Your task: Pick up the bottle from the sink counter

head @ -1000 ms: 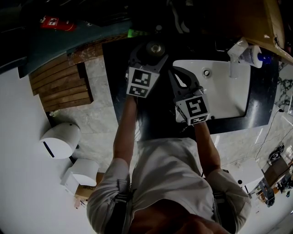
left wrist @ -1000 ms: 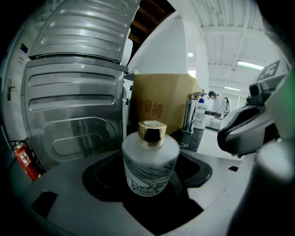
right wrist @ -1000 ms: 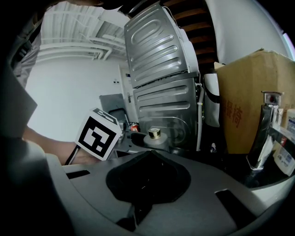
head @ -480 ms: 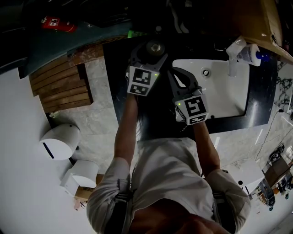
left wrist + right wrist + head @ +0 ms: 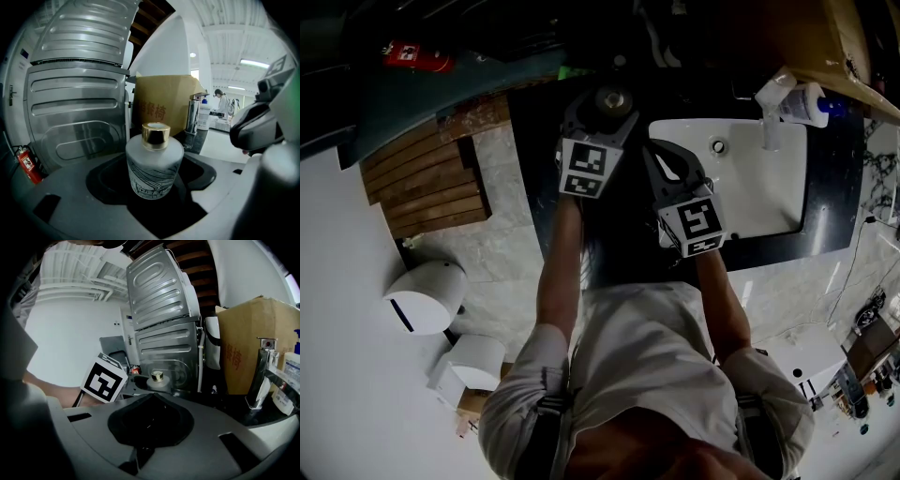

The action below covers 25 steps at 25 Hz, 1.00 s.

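At the black sink counter, left of the white basin, the left gripper pinched the frosted, gold-capped bottle upright between its jaws. Just beside it, the right gripper was pressed together, empty.

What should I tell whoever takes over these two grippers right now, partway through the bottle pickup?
Left gripper: fingers closed on the bottle, a frosted one with a gold cap, standing upright between them.
Right gripper: fingers together, holding nothing, beside the left one at the left edge of the white sink.
Done: the bottle is reached and appears to be gripped.
Left to do: lift it off the dark counter. The views do not show whether its base has cleared the surface, so check that first, then raise it straight up.
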Motion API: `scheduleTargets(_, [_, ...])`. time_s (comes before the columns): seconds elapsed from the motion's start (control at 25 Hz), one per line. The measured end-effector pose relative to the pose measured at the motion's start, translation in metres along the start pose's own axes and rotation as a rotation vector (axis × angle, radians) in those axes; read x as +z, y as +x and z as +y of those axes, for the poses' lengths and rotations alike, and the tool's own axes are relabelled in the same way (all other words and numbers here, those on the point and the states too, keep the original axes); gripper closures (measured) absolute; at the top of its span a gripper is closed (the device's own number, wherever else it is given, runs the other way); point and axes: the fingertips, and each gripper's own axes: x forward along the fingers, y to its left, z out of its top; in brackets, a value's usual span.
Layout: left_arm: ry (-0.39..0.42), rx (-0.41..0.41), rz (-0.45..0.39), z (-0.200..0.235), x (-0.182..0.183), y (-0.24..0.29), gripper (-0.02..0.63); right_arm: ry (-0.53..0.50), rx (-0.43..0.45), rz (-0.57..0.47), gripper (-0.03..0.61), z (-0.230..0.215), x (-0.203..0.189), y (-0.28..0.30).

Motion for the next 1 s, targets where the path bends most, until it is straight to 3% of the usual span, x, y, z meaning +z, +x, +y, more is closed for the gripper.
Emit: scheduleTargets(1.0, [0.006, 0.013, -0.029, -0.024, 0.02, -0.034, 0.294, -0.026, -0.002, -0.055, 0.581, 0.013, 0.016, -0.031])
